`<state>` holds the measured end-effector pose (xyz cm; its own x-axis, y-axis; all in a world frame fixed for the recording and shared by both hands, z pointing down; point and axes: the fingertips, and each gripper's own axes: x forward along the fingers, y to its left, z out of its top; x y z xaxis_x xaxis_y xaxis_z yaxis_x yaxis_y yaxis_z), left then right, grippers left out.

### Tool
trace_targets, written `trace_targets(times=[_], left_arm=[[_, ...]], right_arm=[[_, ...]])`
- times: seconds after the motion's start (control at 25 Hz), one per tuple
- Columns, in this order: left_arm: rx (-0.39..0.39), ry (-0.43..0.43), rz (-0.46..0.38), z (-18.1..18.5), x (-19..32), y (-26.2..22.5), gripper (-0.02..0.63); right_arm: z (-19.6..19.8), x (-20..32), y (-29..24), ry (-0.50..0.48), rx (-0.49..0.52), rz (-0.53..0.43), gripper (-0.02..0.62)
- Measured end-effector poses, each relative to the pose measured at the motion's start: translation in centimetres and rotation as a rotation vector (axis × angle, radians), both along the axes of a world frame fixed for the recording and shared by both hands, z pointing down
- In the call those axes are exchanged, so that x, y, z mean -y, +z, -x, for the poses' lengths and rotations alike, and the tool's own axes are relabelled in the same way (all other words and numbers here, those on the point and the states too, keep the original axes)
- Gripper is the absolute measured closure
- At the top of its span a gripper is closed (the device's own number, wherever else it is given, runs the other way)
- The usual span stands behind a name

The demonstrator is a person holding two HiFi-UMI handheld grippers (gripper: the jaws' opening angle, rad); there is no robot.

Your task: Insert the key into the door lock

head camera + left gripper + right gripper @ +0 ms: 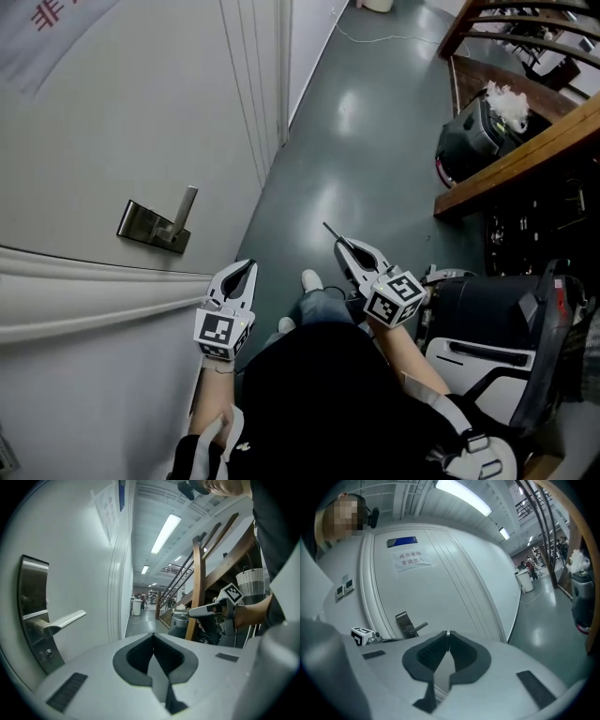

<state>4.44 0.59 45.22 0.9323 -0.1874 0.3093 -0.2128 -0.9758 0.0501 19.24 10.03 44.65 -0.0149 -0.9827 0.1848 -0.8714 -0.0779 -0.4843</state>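
Note:
The white door point(112, 122) fills the left of the head view, with a steel lock plate point(148, 226) and lever handle point(187, 208). My left gripper point(247, 265) hangs below and right of the plate, shut with nothing in it. In the left gripper view the plate point(33, 597), lever point(65, 619) and a small keyhole point(48, 653) lie to the left of that gripper point(153, 634). My right gripper point(343, 246) is out over the floor, shut on a thin key point(329, 230) that sticks out of its tips. The key point(447, 633) shows as a sliver between the shut jaws, apart from the lock plate point(405, 622).
A paper notice point(412, 558) is stuck on the door above the handle. A grey-green floor point(366, 141) runs along the door. A wooden stair rail point(525, 150) and a dark machine point(473, 131) stand at the right. The person's shoe point(311, 279) is below the grippers.

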Motion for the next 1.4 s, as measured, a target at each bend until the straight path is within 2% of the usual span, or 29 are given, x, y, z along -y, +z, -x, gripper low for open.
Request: trace_targets(times=[0.16,0.4,0.72,1.12,1.4], left_arm=[[0.003,-0.088,0.009,-1.2,2.5,0.3,0.598],[0.020,-0.271,0.012,-1.8,5.5,0.3,0.598],[0.041,-0.519,0.027,0.6,7.6,1.5,0.598],[0.017,-0.756,0.036,6.1,7.6,2.3,0.598],[0.004,-0.837,0.043,12.8,7.9,3.2,0.598]], right_arm=[[-1.2,4.3,0.6,-0.123,0.037,0.005,0.563],[-2.1,10.4,1.4,-0.329,0.106,0.019,0.563],[-0.2,17.0,3.3,-0.594,0.143,0.059,0.563],[7.2,21.2,4.3,-0.843,0.194,0.115,0.563],[14.7,22.3,5.6,-0.943,0.186,0.156,0.563]])
